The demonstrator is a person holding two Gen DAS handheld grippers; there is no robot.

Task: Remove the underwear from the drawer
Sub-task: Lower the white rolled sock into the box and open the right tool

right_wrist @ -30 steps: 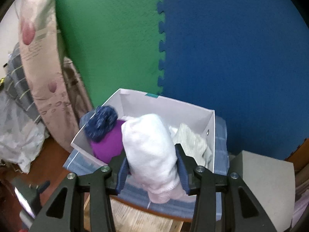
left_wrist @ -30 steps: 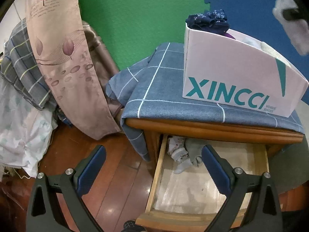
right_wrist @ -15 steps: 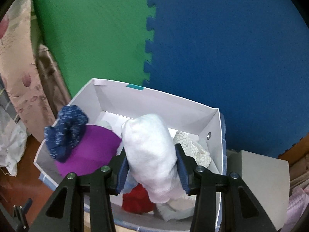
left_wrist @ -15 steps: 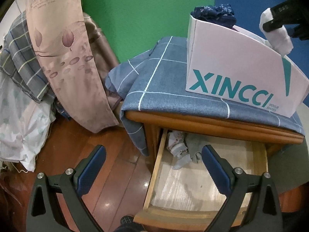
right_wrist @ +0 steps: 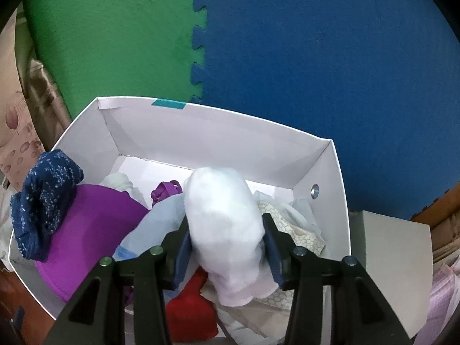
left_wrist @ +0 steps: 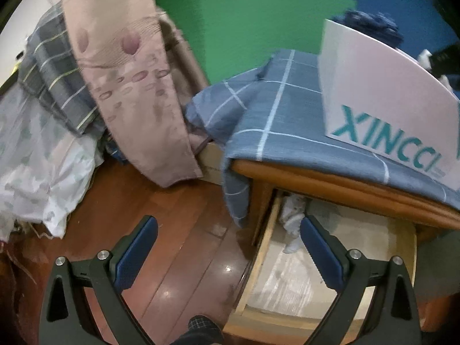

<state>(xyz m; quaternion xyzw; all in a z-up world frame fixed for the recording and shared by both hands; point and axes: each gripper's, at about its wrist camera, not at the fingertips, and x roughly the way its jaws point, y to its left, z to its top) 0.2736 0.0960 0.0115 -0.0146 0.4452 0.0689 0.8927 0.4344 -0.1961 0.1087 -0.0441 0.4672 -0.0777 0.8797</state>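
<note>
green and blue foam wall, wooden floor

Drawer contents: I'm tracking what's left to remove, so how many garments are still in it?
2, it seems: a white patterned piece and a grey one beside it, bunched in the drawer at its back left corner. The left gripper partly blocks them; more may be hidden.
</note>
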